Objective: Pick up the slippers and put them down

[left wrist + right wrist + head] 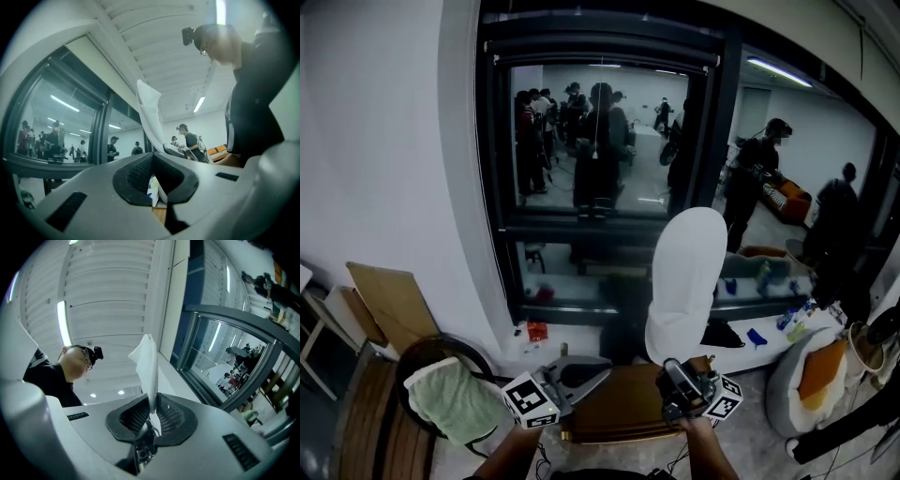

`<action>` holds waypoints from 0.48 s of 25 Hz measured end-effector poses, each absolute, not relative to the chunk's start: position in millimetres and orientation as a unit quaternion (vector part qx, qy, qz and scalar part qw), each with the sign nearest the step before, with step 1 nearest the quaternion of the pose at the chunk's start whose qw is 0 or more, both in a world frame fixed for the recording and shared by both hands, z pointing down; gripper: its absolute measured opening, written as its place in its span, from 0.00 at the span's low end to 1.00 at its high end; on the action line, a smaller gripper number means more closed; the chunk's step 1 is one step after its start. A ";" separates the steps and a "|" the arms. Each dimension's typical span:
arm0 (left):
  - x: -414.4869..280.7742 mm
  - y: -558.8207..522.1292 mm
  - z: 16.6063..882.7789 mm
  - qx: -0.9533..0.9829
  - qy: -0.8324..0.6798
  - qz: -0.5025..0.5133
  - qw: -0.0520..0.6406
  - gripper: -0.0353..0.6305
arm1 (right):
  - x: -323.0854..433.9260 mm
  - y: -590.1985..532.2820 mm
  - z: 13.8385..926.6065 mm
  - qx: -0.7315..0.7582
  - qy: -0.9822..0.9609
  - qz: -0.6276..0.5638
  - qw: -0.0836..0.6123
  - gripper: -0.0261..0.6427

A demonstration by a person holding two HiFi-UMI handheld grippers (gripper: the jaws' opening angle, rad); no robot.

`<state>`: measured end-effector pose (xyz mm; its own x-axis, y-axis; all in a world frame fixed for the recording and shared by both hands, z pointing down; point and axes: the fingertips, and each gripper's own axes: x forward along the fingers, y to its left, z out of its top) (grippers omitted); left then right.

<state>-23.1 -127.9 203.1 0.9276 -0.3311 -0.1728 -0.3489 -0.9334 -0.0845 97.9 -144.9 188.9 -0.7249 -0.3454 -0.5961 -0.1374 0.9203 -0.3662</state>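
My right gripper (pixel 680 368) is shut on the lower edge of a white slipper (pixel 686 281), which stands upright in front of the window. The right gripper view shows the slipper (pixel 149 366) edge-on, rising out of the pinched pads of that gripper (pixel 152 411). My left gripper (pixel 600 367) hangs to the left of the slipper, apart from it, over a brown wooden surface (pixel 619 408). Its jaws (pixel 154 171) are closed together with nothing held. In the left gripper view the white slipper (pixel 149 110) shows beyond them.
A dark-framed window (pixel 600 141) fills the wall ahead, with people behind the glass. A round dark basket (pixel 412 361) at lower left holds a pale green cloth item (pixel 450 398). Cardboard sheets (pixel 389 300) lean at left. A white and orange beanbag (pixel 816 375) lies at right.
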 end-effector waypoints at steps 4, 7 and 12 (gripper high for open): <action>-16.8 -119.6 207.6 -0.983 0.156 0.070 0.067 0.07 | 97.1 -149.1 200.1 -0.136 0.915 -0.164 0.344 0.12; -14.5 -117.4 209.8 -0.983 0.160 0.066 0.065 0.07 | 97.5 -147.8 207.9 -0.138 0.913 -0.174 0.342 0.12; -16.3 -124.7 236.2 -0.982 0.177 0.050 0.040 0.07 | 92.6 -148.9 227.9 -0.137 0.908 -0.201 0.340 0.12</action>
<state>-16.3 -124.7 236.2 0.9322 -0.3439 -0.1129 -0.3520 -0.9340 -0.0617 92.6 -148.9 227.9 -0.7309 -0.3863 -0.5627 -0.1131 0.8816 -0.4583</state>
